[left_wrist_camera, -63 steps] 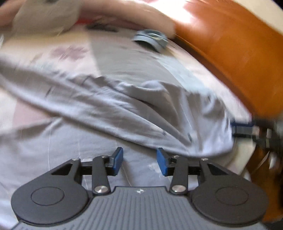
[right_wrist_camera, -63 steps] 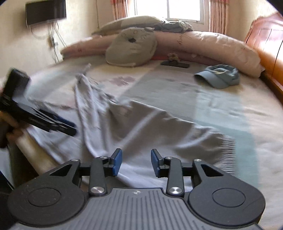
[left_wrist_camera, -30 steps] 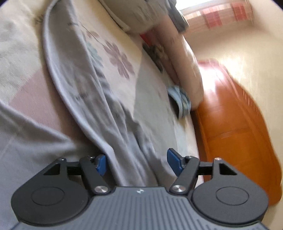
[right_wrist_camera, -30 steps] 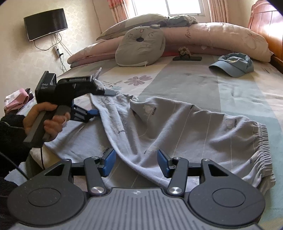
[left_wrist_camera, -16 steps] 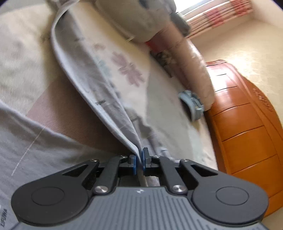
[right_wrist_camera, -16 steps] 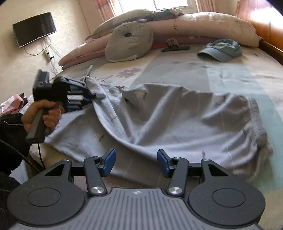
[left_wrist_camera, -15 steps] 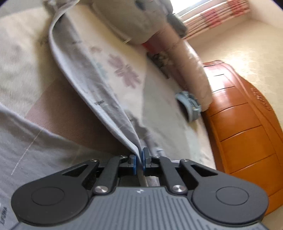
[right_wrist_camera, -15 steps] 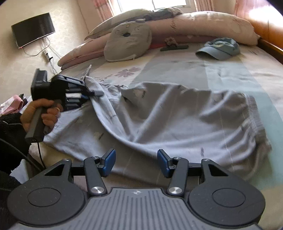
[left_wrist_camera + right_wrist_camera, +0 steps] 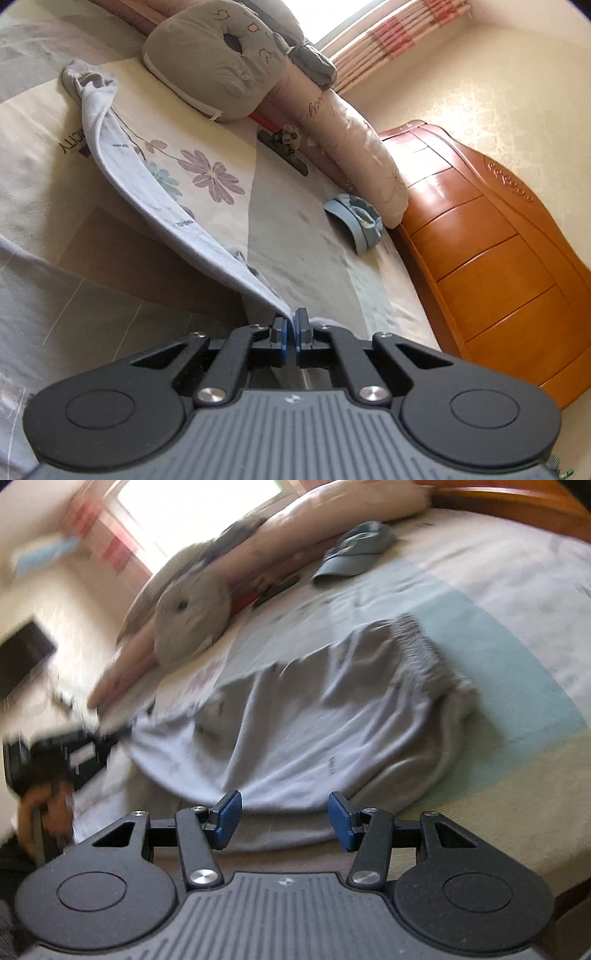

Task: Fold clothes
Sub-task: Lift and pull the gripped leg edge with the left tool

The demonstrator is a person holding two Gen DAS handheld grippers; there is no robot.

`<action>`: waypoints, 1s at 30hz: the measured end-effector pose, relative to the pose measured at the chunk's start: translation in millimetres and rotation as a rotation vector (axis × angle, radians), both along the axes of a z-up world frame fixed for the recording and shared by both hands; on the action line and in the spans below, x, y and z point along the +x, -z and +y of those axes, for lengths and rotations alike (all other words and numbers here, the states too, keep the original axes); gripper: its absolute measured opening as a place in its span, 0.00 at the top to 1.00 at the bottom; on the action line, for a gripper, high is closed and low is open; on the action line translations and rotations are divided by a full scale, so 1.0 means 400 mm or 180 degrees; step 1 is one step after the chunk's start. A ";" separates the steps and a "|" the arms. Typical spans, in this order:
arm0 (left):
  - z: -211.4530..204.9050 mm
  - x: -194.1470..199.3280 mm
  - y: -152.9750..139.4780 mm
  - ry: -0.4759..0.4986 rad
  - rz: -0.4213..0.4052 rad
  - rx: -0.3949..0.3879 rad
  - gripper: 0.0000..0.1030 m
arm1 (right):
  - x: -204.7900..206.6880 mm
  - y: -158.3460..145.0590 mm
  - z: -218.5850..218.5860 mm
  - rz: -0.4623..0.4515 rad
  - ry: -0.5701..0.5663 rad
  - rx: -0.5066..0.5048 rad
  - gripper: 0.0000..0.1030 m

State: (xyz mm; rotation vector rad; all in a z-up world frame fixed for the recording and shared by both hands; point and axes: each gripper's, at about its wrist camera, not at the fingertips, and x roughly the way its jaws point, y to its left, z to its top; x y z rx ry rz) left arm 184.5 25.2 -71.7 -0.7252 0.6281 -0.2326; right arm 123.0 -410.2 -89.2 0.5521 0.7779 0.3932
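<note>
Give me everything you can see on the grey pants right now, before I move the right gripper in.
The grey pants are light grey soft knit with small dark printed marks and a gathered elastic waistband. They lie rumpled across the bed, the near edge reaching the mattress edge. One leg is lifted taut off the sheet, its edge pinched in the shut left gripper; its bunched far end rests on the bed. The right gripper hangs open by the near edge, gripping nothing.

Cushion: grey round cushion (image 9: 218, 59) with a stitched face, leaning on the bolster
Bolster: long pink bolster (image 9: 351, 136) along the bed's head
Cap: blue cap (image 9: 356, 221) on the bedsheet (image 9: 310, 236); near the bolster's end
Headboard: orange wooden headboard (image 9: 491, 251)
Curtain: striped curtain (image 9: 399, 33)
</note>
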 end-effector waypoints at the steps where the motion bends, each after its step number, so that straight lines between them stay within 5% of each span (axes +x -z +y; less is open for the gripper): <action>1: -0.001 -0.004 -0.002 -0.0001 -0.0004 0.0011 0.99 | 0.004 0.005 -0.014 0.0004 0.0036 0.0127 0.45; 8: 0.007 -0.017 -0.006 -0.0027 -0.0017 0.0016 0.99 | 0.048 0.070 -0.061 0.0253 0.0314 0.0454 0.45; 20: 0.001 -0.004 0.017 0.0027 0.0071 0.0016 0.99 | 0.107 0.100 -0.143 0.0169 0.0775 0.0696 0.45; 22: 0.004 -0.008 0.015 0.0023 0.0047 0.0020 0.99 | 0.112 0.102 -0.137 0.0121 0.0802 0.0655 0.51; 24: 0.005 -0.012 0.009 0.0009 0.0014 0.0049 1.00 | 0.115 0.103 -0.132 0.0131 0.0832 0.0524 0.77; 26: 0.006 -0.019 0.000 -0.0012 -0.0016 0.0052 1.00 | 0.114 0.104 -0.136 0.0159 0.0841 0.0412 0.88; 30: 0.010 -0.049 -0.022 -0.0025 -0.0158 0.0030 1.00 | 0.102 0.090 -0.151 0.0096 0.0843 0.0464 0.96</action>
